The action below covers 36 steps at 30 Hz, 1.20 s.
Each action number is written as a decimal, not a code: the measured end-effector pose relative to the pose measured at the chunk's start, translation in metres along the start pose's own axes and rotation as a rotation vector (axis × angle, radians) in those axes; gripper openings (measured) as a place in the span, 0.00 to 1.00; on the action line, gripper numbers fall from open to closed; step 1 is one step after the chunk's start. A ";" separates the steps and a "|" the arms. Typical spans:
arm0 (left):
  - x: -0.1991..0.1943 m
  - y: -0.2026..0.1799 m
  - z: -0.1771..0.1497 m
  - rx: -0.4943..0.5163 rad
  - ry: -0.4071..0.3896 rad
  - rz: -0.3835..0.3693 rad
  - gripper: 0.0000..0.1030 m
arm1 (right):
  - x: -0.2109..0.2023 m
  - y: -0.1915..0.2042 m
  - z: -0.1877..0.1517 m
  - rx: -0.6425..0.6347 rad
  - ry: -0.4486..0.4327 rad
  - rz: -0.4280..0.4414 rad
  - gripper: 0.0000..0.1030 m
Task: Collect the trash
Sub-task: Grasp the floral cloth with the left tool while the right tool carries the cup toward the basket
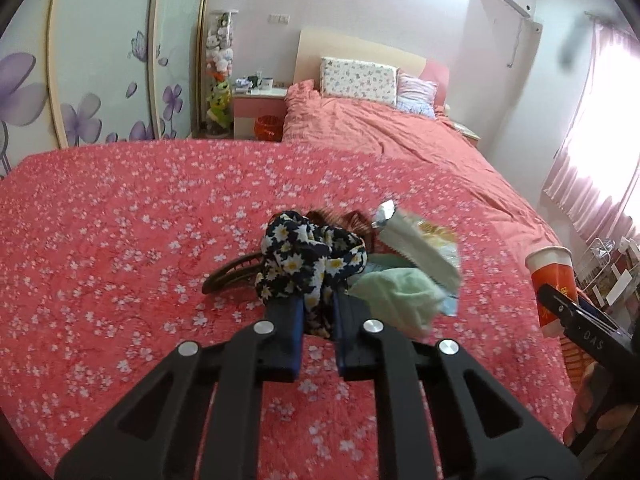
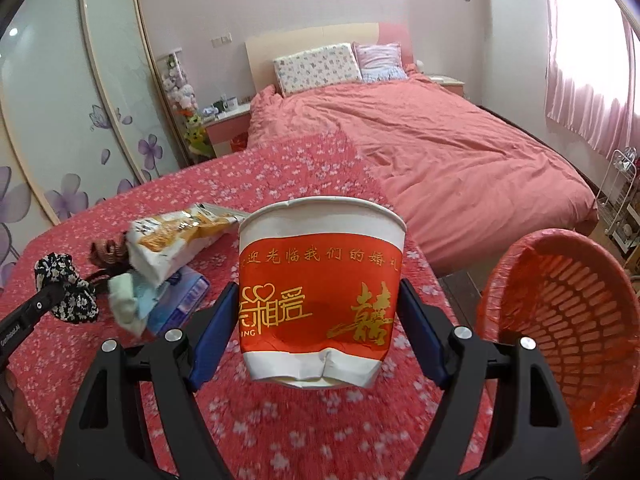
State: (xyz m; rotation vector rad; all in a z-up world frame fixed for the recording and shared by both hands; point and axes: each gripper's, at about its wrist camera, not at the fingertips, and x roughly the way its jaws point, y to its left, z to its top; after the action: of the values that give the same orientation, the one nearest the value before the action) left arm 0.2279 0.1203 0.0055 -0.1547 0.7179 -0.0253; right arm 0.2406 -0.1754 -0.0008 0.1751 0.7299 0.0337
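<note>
- The left hand-held gripper [image 1: 316,312] sits low in the centre of the left wrist view, its blue pads drawn narrow and pinching a dark scrunchie with white daisies [image 1: 308,264]; the cloth bunches up above the fingertips.
- In the right wrist view the same scrunchie [image 2: 66,292] shows at the left edge, clamped at the tip of the left hand-held gripper [image 2: 50,300].
- The right hand-held gripper [image 2: 316,312] fills the lower middle of its own view, its pads set wide and pressed against both sides of a red and white paper cup [image 2: 320,292] with gold characters; the cup stands upright, its base crumpled, raised off the cloth.
- From the left wrist view that cup [image 1: 552,284] appears at the right edge, with the right gripper's black finger across its lower part.
- A pile of litter lies on the counter [image 2: 280,432], which is draped in a red cloth with small white flowers: a white and yellow snack bag [image 2: 176,240], a pale green tissue [image 2: 124,300], and a blue packet [image 2: 180,300] under them, left of centre in the right wrist view.
- A brown hair clip [image 1: 228,276] lies just left of the scrunchie in the left wrist view.
- An orange slatted basket [image 2: 568,320] lined with a red bag stands at the lower right of the right wrist view, tilted with its mouth towards the camera, just beside the cup.
- A bed [image 1: 400,144] with a salmon cover lies beyond the counter.
</note>
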 end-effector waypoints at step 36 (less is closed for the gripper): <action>-0.064 -0.225 -0.023 0.238 0.001 -0.421 0.13 | -0.130 -0.109 -0.029 0.162 -0.354 -0.159 0.75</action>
State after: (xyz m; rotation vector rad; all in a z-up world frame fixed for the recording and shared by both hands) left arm 0.1716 -0.1007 0.0639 -0.0758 0.6676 -0.5106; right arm 0.1212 -0.2902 0.0458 0.2696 0.3911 -0.2043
